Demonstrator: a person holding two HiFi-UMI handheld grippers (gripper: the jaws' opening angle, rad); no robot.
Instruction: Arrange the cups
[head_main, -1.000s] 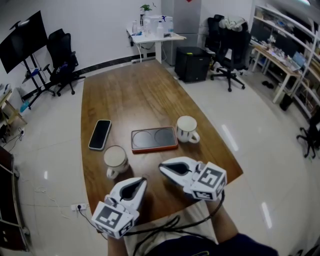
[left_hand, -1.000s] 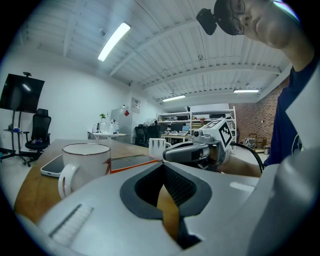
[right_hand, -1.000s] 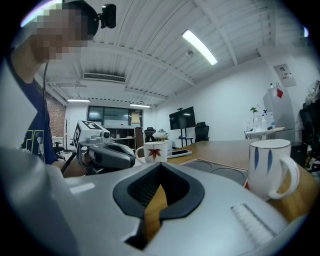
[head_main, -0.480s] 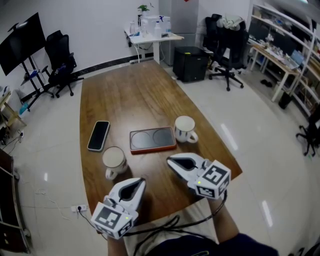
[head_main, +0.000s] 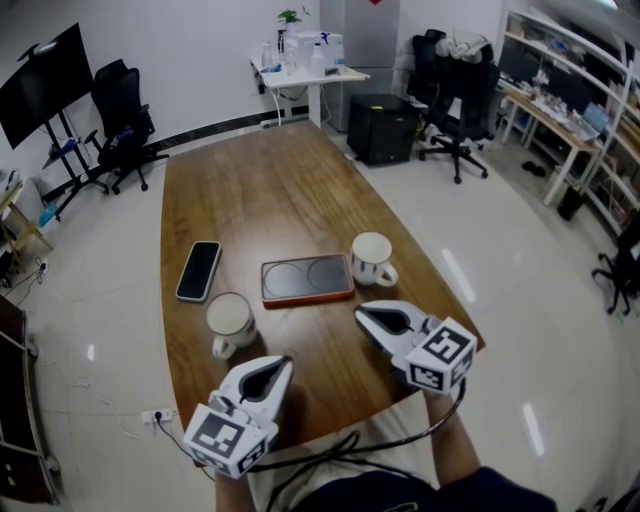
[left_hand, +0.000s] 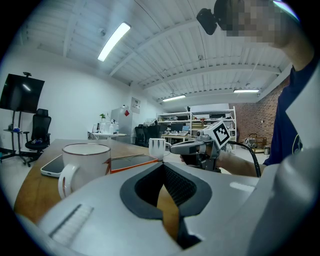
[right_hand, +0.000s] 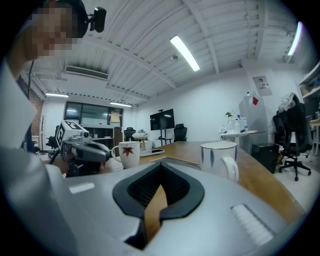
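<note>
Across the table (head_main: 250, 200), each cup stood near its own side's gripper: right cup (head_main: 372, 256) just ahead of the right gripper (head_main: 364, 317), left cup (head_main: 230, 318) ahead-left of the left gripper (head_main: 284, 363); both were clenched, empty.

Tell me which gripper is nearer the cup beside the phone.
Left. In the head view, the left gripper is just below-right of the cup; the right gripper is farther to its right.
</note>
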